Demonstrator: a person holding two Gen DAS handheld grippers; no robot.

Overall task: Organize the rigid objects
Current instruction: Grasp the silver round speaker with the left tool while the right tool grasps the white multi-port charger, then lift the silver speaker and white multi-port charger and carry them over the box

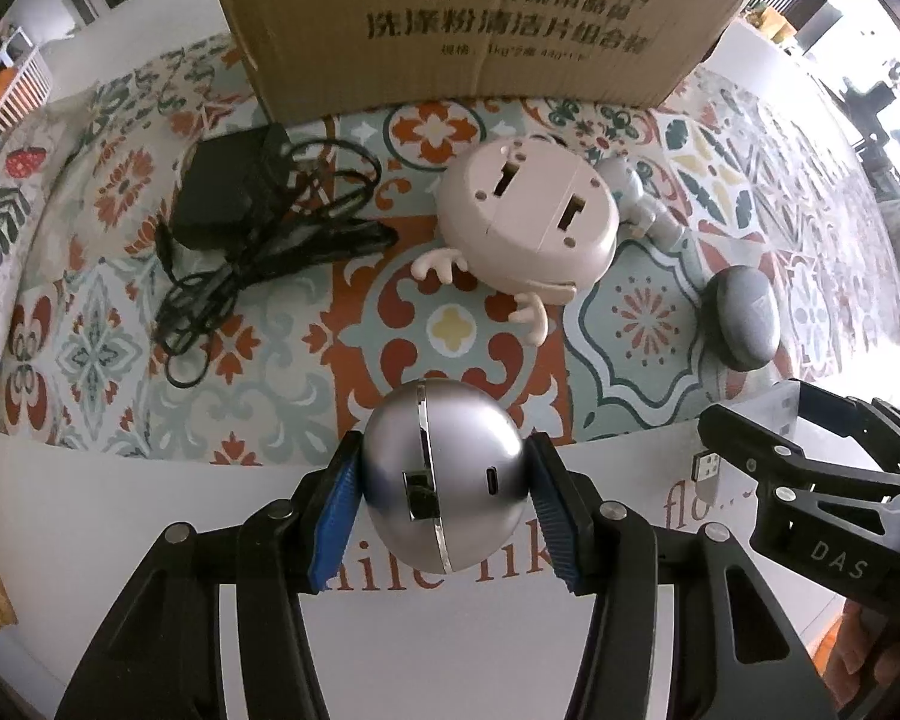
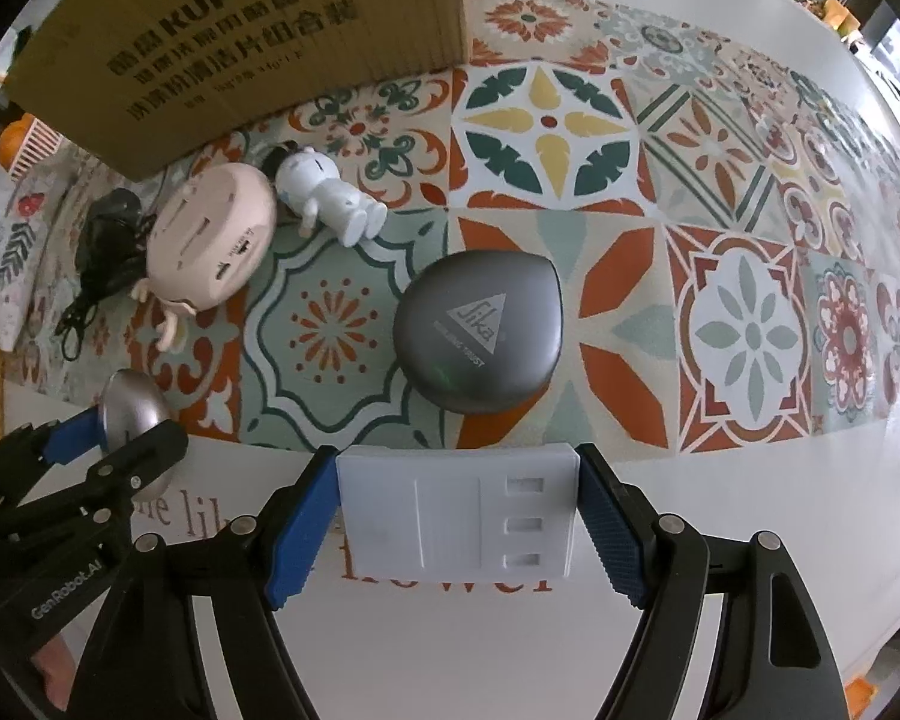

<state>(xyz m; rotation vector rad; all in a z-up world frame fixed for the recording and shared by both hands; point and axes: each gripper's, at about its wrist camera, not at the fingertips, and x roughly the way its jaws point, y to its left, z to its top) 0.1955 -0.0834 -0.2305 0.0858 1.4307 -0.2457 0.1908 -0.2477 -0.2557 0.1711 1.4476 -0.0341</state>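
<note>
My left gripper is shut on a silver round gadget, held just above the table's white front strip; it also shows in the right wrist view. My right gripper is shut on a white flat plastic device with three slots; in the left wrist view a USB plug sticks out by the right gripper. A pink round toy base lies on the patterned cloth, with a white figurine beside it. A grey Sika case lies just beyond my right gripper.
A brown cardboard box stands at the back. A black power adapter with tangled cable lies at the left on the patterned tablecloth. The white table edge runs along the front.
</note>
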